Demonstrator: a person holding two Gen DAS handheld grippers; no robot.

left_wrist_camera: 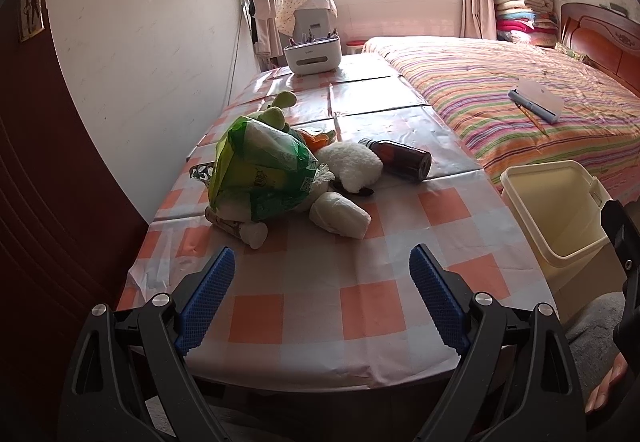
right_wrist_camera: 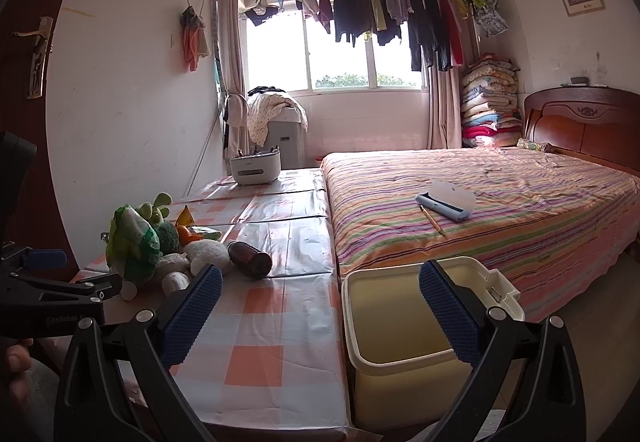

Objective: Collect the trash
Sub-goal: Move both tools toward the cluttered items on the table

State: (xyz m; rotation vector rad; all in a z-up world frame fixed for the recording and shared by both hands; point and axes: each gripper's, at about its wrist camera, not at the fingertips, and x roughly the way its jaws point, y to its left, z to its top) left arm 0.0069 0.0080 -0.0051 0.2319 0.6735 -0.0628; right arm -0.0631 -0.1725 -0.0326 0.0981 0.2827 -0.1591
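A: Where do we stand? Our left tool [left_wrist_camera: 322,296] hangs over the near end of the counter [left_wrist_camera: 360,302], jaws spread wide with nothing between them. Our right tool [right_wrist_camera: 320,312] is spread just as wide and bare, hanging where counter edge meets the cream bin [right_wrist_camera: 384,338].

B: The trash sits in one heap at the counter's left side, well apart from the bin: a crumpled green plastic bag [left_wrist_camera: 260,165], a wad of white paper [left_wrist_camera: 340,215], a small white cup [left_wrist_camera: 256,234] lying at the heap's near edge and a brown bottle [left_wrist_camera: 400,157] on its side.

A: What worries us?

B: The plush toy [left_wrist_camera: 352,165] is tangled in that heap. If we close on the bag carelessly, we may drag the toy along, or nudge the bottle, which looks free to roll toward the bed [left_wrist_camera: 520,97].

A: And the bag itself?

B: Thin, slack, see-through in places, seemingly stuffed with something pale. We judge it could slip or spill if pinched by one loose fold.
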